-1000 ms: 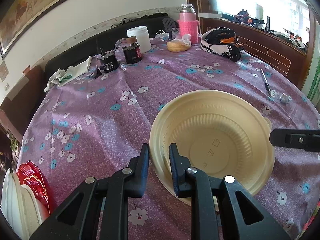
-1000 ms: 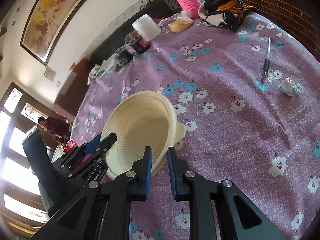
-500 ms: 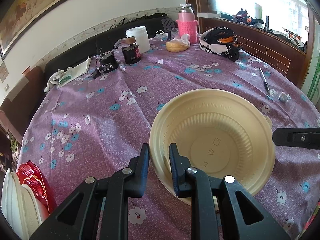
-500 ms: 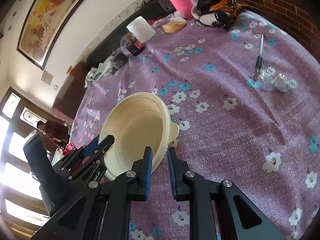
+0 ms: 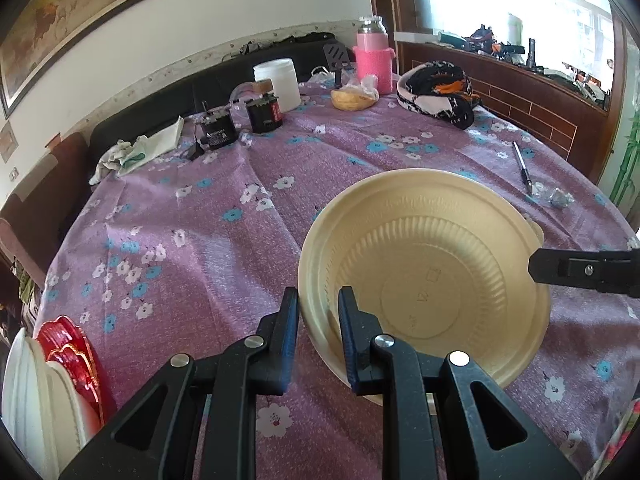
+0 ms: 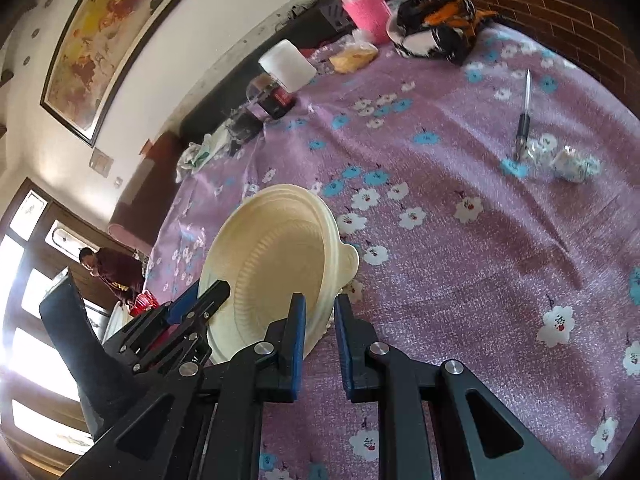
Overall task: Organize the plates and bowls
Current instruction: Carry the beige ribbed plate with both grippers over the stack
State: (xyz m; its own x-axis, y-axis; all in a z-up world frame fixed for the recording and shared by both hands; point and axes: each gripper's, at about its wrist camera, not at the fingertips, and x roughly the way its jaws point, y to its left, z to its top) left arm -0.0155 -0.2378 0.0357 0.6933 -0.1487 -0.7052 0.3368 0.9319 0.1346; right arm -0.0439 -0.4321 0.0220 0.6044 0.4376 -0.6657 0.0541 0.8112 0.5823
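A cream plastic bowl (image 5: 424, 280) hangs tilted just above the purple flowered tablecloth (image 5: 192, 240), held from two sides. My left gripper (image 5: 319, 308) is shut on its near left rim, one finger inside the bowl and one outside. My right gripper (image 6: 320, 312) is shut on the opposite rim of the bowl (image 6: 276, 264). One right finger (image 5: 580, 272) shows at the bowl's right edge in the left wrist view. The left gripper (image 6: 200, 304) appears at the bowl's lower left in the right wrist view. The bowl's rim looks layered, as if nested.
White plates (image 5: 28, 400) and a red dish (image 5: 72, 356) stand on edge at the lower left. A pen (image 5: 522, 168), a crumpled wrapper (image 5: 558, 199), a pink flask (image 5: 374, 60), a white jar (image 5: 280, 82) and a black-orange cloth (image 5: 440, 92) lie farther back. A person (image 6: 114, 272) stands by the door.
The bowl stands steeper in the right wrist view than a second ago and the view has swung slightly. Both grippers keep their hold on the rim.
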